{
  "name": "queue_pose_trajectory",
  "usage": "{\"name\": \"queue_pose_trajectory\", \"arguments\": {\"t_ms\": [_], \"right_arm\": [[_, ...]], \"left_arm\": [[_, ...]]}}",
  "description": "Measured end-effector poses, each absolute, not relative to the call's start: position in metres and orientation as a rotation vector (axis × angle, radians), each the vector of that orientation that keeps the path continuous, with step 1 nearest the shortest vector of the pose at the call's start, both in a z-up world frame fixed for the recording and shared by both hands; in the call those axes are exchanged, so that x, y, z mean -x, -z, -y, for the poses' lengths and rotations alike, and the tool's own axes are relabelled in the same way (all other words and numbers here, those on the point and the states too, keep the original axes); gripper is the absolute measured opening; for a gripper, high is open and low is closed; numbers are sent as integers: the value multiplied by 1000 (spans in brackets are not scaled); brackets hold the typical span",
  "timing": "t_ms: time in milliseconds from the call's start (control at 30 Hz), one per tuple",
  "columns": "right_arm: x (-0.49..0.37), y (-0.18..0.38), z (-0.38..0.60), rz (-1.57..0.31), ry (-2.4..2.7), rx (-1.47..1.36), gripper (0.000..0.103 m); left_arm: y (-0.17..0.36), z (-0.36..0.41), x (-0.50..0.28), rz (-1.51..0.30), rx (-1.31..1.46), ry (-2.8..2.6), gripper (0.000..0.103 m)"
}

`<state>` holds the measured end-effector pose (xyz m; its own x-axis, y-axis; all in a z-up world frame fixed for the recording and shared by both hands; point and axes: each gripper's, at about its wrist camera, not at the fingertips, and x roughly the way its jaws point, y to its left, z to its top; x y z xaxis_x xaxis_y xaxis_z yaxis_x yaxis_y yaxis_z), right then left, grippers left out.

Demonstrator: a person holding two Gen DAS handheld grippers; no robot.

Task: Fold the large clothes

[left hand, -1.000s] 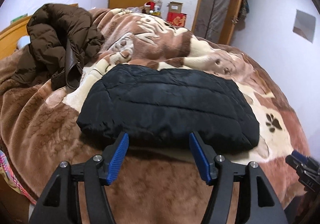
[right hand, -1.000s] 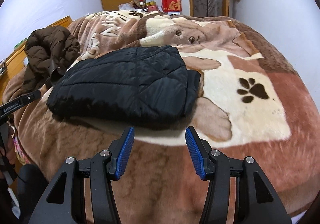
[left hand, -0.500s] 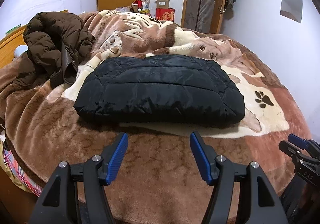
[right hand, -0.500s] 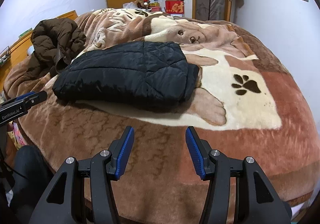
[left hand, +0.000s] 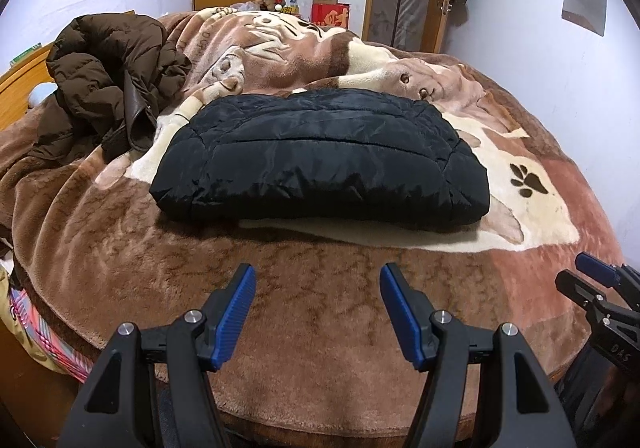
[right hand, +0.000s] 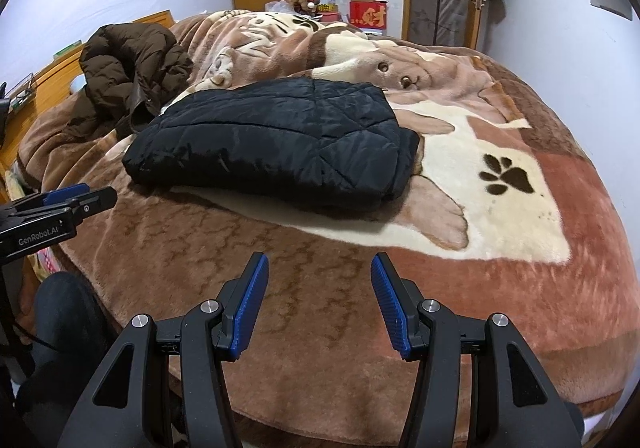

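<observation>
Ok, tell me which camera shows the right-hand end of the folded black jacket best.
The right wrist view. There the black jacket shows its right end as stacked folded layers facing the camera, lying on the blanket. The left wrist view shows the jacket broadside, full width, its right end only a rounded corner.

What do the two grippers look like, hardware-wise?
Both match: the left gripper and right gripper have black plastic fingers with triangular cut-outs, silver pivot screws and ribbed blue pads. In the right wrist view, the left gripper's side reads "GenRobot.AI" in white. No cables or sleeves are clearly visible.
</observation>
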<state>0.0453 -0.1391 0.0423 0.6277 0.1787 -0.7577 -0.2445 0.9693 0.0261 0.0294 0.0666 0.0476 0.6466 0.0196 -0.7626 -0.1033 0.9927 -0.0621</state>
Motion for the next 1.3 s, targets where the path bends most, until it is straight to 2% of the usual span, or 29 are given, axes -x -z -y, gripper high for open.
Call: {"name": "queue_pose_trajectory", "arguments": {"t_ms": [1300], "right_arm": [[-33, -40, 138, -876, -233, 77, 54]], "left_arm": [[-45, -63, -17, -887, 111, -63, 67]]}}
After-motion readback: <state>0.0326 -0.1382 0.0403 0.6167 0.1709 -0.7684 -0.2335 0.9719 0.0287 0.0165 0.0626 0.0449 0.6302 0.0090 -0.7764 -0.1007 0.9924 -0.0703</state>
